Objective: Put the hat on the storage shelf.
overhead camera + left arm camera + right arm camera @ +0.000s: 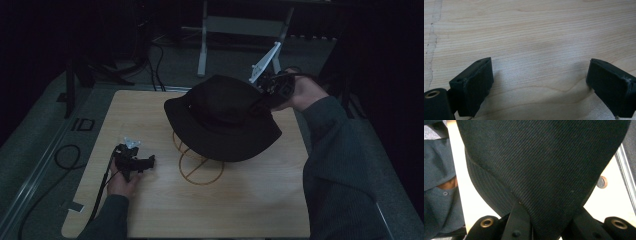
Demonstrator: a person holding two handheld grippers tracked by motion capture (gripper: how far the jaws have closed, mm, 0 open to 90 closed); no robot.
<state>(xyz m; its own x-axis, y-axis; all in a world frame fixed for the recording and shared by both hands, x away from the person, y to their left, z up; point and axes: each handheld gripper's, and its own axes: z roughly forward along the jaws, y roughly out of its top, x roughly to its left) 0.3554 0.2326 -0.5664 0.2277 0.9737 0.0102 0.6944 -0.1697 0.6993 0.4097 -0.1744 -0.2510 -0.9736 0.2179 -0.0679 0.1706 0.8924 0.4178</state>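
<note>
Hat: a black bucket hat is sitting at the centre of the high view, tilted, its brim drooping toward the lower right over a wire stand.
Stand: a gold wire stand is showing below the hat — a ring base lying flat on the table, loops rising under the brim.
Right gripper: the right gripper is reaching in from the upper right, held by the person's right hand; in the right gripper view its jaws are clamping a pinch of the hat's black fabric, which is spreading up and across the frame.
Left gripper: the left gripper is resting at the lower left of the high view in the person's left hand, well apart from the hat; in the left gripper view its jaws are standing wide apart over bare wood.
Table: a pale wooden table is carrying everything; grain lines are running across the left gripper view.
Sleeve: a grey-green sleeve is filling the lower right of the high view.
</note>
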